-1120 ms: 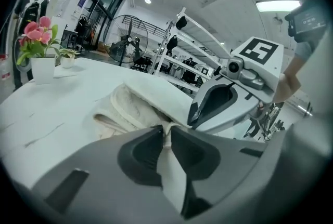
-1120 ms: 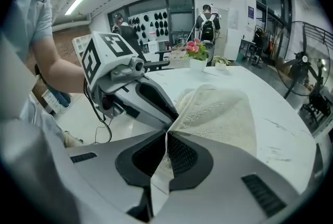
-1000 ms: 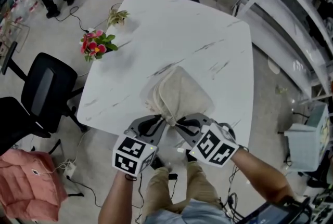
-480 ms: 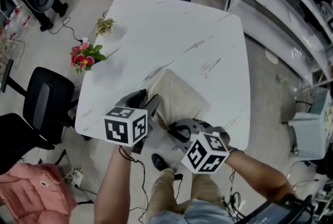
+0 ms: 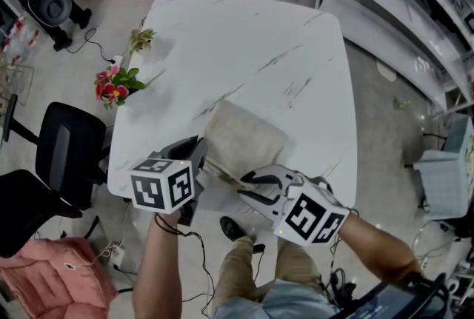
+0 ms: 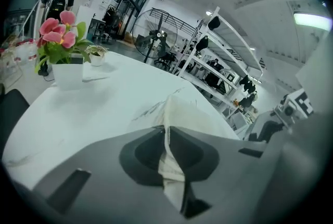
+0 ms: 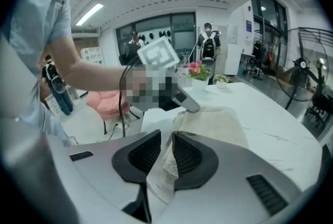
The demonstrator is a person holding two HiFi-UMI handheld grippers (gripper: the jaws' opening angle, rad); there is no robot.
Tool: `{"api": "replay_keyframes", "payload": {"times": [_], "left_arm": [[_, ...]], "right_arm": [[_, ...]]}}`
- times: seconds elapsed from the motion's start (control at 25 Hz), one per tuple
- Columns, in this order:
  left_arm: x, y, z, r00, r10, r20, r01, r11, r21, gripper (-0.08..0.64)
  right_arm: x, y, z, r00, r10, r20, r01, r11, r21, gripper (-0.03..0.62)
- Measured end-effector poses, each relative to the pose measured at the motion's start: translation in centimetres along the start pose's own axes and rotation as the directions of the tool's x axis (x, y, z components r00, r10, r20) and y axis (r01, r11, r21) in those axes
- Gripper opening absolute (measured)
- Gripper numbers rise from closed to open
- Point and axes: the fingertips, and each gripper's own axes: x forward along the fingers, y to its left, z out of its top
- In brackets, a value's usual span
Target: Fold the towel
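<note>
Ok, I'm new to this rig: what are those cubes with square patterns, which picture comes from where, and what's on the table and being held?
There is no robot arm here. A person holds a hand-held gripper in each hand, and the patterned cubes are part of those grippers. The top-down picture comes from a camera on the person's head. The other two come from cameras riding on each gripper, looking along its fingers. On the white table a beige towel lies folded over near the person's edge, with pink flowers and a small plant at the far left edge. The left gripper has just been closing, and its fingers pinch the towel's edge. The right gripper has just been opening; towel cloth lies between its fingers but looks loose rather than clamped.
</note>
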Motion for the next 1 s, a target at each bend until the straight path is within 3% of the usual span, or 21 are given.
{"api": "replay_keyframes", "payload": {"times": [0.08, 0.2, 0.36, 0.48, 0.72, 0.8, 1.0], "left_arm": [[-0.3, 0.2, -0.2, 1.000, -0.005, -0.003, 0.005, 1.000, -0.005, 0.034], [-0.5, 0.0, -0.4, 1.000, -0.012, 0.000, 0.012, 1.000, -0.016, 0.034], [-0.7, 0.6, -1.4, 1.000, -0.013, -0.019, 0.013, 0.999, -0.034, 0.034], [-0.9, 1.3, -2.7, 0.999, -0.031, -0.033, 0.028, 0.997, -0.069, 0.035], [-1.2, 1.9, -3.7, 0.996, -0.093, 0.011, 0.093, 0.979, -0.180, 0.039], [-1.1, 2.0, -3.8, 0.997, -0.083, 0.003, 0.082, 0.983, -0.163, 0.038], [-0.3, 2.1, -4.0, 0.999, 0.002, -0.051, -0.005, 0.999, -0.043, 0.038]], "right_arm": [[-0.8, -1.2, 1.1, 0.998, -0.044, 0.051, 0.041, 0.997, 0.061, 0.071], [-0.2, -2.6, 0.7, 0.995, -0.095, 0.039, 0.089, 0.989, 0.121, 0.057], [1.7, -0.7, -2.4, 0.997, -0.037, -0.062, 0.046, 0.988, 0.149, 0.037], [2.7, 0.1, -4.2, 0.992, -0.029, -0.125, 0.042, 0.993, 0.106, 0.029], [3.8, -0.1, -5.9, 0.987, -0.011, -0.161, 0.031, 0.992, 0.123, 0.023], [4.1, 0.0, -6.4, 0.986, 0.003, -0.168, 0.023, 0.988, 0.151, 0.020], [4.5, -0.1, -6.9, 0.988, 0.001, -0.155, 0.025, 0.986, 0.166, 0.014]]}}
